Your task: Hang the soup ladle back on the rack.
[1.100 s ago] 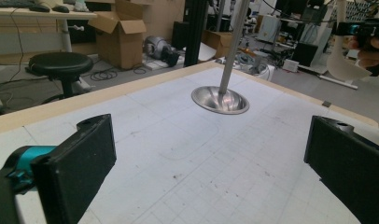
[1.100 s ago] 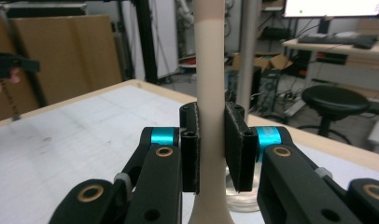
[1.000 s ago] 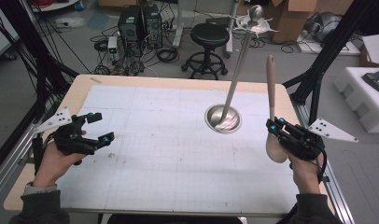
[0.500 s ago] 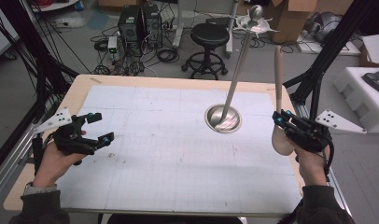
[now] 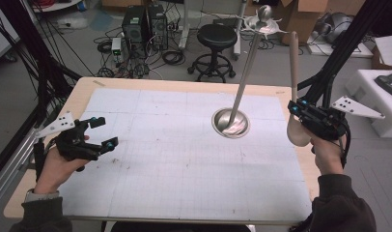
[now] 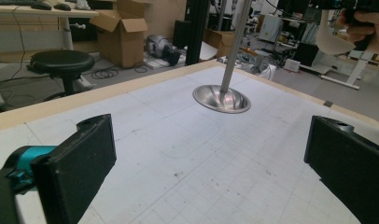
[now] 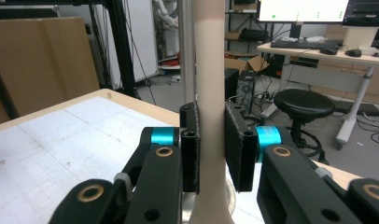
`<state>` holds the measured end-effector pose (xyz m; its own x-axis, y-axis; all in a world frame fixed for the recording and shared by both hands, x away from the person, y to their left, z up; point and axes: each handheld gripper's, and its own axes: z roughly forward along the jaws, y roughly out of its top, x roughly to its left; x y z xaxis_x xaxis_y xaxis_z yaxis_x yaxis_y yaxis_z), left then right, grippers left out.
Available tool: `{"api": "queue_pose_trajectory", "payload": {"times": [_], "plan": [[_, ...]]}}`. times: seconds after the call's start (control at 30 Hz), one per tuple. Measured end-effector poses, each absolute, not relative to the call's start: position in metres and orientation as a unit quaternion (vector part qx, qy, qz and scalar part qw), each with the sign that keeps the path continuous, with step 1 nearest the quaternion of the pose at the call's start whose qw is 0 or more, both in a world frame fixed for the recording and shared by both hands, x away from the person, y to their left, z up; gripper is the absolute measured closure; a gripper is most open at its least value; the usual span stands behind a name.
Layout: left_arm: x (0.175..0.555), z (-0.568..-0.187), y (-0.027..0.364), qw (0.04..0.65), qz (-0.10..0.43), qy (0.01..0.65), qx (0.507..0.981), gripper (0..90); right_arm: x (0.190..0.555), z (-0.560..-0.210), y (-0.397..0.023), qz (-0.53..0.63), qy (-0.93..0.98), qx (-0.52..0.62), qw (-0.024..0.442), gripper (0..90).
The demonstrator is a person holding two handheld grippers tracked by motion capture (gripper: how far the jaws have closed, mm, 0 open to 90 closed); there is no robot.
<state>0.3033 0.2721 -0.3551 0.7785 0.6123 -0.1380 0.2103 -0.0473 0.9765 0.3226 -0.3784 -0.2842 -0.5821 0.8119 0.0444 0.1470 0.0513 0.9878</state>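
Wooden spoon (image 5: 294, 87): pale, smooth, matte; round straight handle ending in a broad rounded bowl. It stands upright above the bench's right edge, bowl downward, handle top upward.
Right tongs (image 5: 300, 110): clenched on the wooden spoon just above its bowl; the right gripper view has both flat black pads pressed against the handle (image 7: 210, 93) from either side.
Left tongs (image 5: 101, 131): released, jaws wide apart with nothing between them, held low over the bench's left side.
Left pads (image 6: 80, 163): black, flat, slightly grainy, with teal fittings behind.
Metal stand (image 5: 231, 123): shiny round dished base on the bench, right of centre, with a thin polished pole leaning up to a ball top with prongs.
Bench (image 5: 150, 145): light wooden rim, white gridded sheet with a few dark specks.
Cut off: the right gripper view loses the spoon's bowl and handle top at the frame edges; the left gripper view cuts the pole short.
View difference: the left gripper view catches the spoon bowl (image 6: 332, 39) and the holding hand (image 6: 369, 28) from below, at its upper right corner.
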Motion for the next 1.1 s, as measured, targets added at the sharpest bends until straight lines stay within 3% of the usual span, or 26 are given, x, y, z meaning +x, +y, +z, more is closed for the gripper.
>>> {"api": "queue_pose_trajectory", "payload": {"times": [1.1], "plan": [[0.303,-0.357,0.272,0.621,0.161,0.296,0.708,2.6,0.344,-0.285,-0.374,0.589,0.678,0.354,0.260,78.0]]}}
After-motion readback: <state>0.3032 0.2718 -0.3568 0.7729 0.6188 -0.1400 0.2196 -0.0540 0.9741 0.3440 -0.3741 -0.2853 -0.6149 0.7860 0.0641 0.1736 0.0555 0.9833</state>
